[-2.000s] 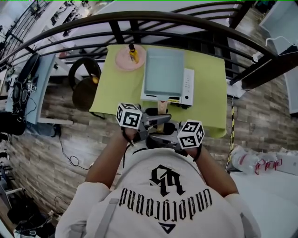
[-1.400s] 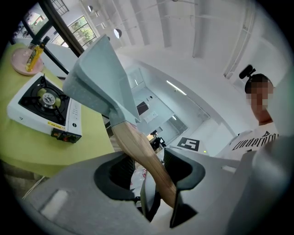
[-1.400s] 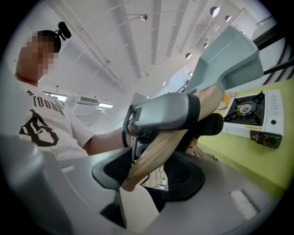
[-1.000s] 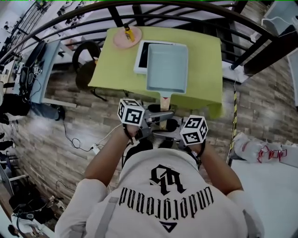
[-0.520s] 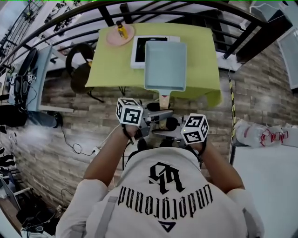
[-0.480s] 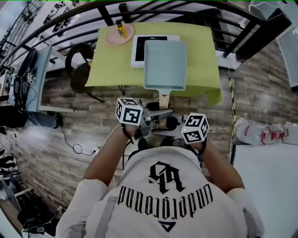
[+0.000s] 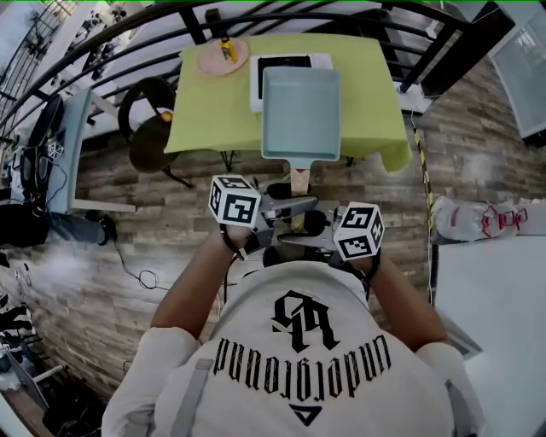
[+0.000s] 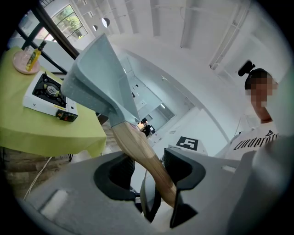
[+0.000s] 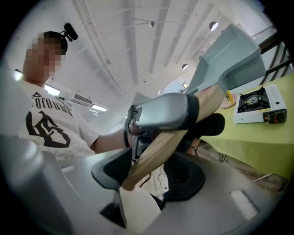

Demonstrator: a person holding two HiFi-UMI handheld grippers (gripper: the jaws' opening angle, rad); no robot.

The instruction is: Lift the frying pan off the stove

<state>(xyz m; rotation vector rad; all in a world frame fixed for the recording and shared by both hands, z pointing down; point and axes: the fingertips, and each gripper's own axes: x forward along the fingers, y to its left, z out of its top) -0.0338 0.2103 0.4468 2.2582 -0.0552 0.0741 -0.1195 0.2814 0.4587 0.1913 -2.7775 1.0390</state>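
Observation:
I hold a pale blue-grey rectangular frying pan point(image 7: 300, 115) in the air above the green table point(image 7: 213, 119), by its wooden handle point(image 7: 297, 179). My left gripper point(image 7: 288, 207) is shut on the handle from the left, my right gripper point(image 7: 300, 242) from the right, closer to its end. The white gas stove point(image 7: 286, 61) shows behind the pan, its burner uncovered. In the left gripper view the handle point(image 8: 142, 156) runs between the left gripper's point(image 8: 149, 170) pads up to the pan point(image 8: 98, 82). In the right gripper view the handle point(image 9: 170, 147) crosses the right gripper point(image 9: 151, 172).
A pink plate point(image 7: 213, 61) with a yellow bottle point(image 7: 227, 49) sits at the table's far left corner. A black chair point(image 7: 149, 141) stands left of the table. A dark railing point(image 7: 128, 26) curves behind. A white tabletop point(image 7: 495, 324) and plastic bags point(image 7: 478, 218) are at the right.
The pan has come up off the stove and towards me, so the stove's burner now shows behind it. Both grippers keep their hold on the handle.

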